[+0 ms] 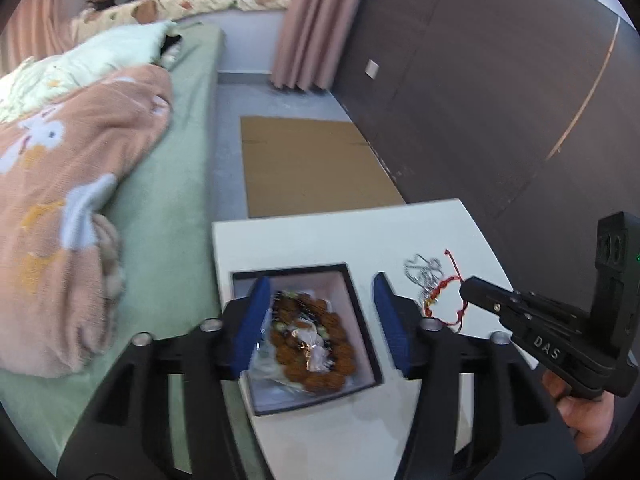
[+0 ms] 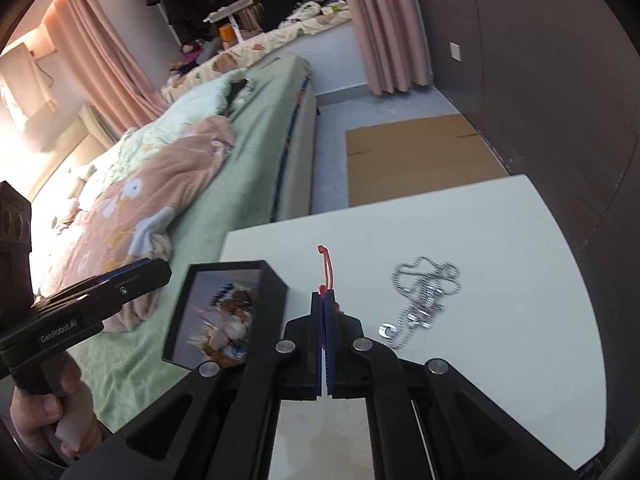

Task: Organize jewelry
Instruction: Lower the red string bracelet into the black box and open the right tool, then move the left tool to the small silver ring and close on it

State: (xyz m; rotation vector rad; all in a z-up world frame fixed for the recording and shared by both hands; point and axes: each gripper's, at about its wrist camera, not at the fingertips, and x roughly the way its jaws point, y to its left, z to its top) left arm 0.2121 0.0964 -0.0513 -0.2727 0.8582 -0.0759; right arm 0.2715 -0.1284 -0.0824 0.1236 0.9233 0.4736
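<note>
A black open box [image 1: 362, 304] sits on the white table [image 1: 320, 236] and holds a brown bead bracelet [image 1: 320, 344] with small bagged items. My left gripper [image 1: 320, 312] is open and hovers over the box, empty. My right gripper [image 2: 324, 300] is shut on a red string bracelet [image 2: 326, 266]; in the left wrist view the right gripper [image 1: 466, 286] pinches the red bracelet's loop [image 1: 444, 304] just right of the box. A silver chain necklace [image 2: 424, 300] lies on the table to the right; it also shows in the left wrist view [image 1: 422, 272]. The box also shows in the right wrist view [image 2: 276, 280].
A bed with a green sheet [image 1: 176, 184] and a peach blanket [image 1: 60, 200] runs along the table's left side. A flat cardboard sheet [image 1: 312, 164] lies on the floor beyond the table. A dark wall [image 1: 500, 100] stands to the right.
</note>
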